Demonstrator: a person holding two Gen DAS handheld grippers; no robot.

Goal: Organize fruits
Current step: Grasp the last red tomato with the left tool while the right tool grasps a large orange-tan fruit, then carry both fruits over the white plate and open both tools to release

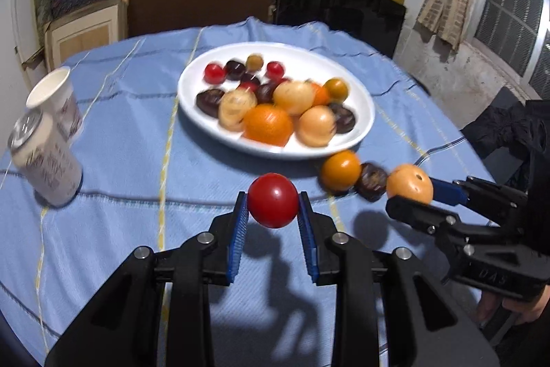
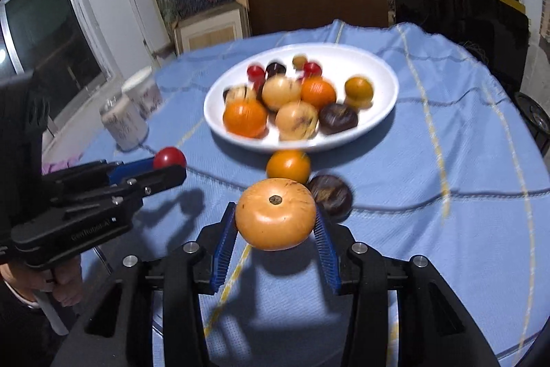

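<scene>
My left gripper (image 1: pixel 273 205) is shut on a round red fruit (image 1: pixel 273 200) and holds it above the blue tablecloth, short of the white plate (image 1: pixel 202 122). My right gripper (image 2: pixel 276 222) is shut on a pale orange persimmon-like fruit (image 2: pixel 275 217), also above the cloth. The plate (image 2: pixel 385 112) holds several red, dark, yellow and orange fruits. An orange fruit (image 2: pixel 288 165) and a dark fruit (image 2: pixel 330 195) lie on the cloth just in front of the plate. Each gripper shows in the other's view: the right gripper (image 1: pixel 410 195) and the left gripper (image 2: pixel 170 165).
Two paper cups (image 1: pixel 46 157) stand at the table's left side, also seen in the right wrist view (image 2: pixel 125 121). Shelves, cardboard boxes and a dark panel stand behind the round table (image 1: pixel 120 133). The table's edge curves down on the right.
</scene>
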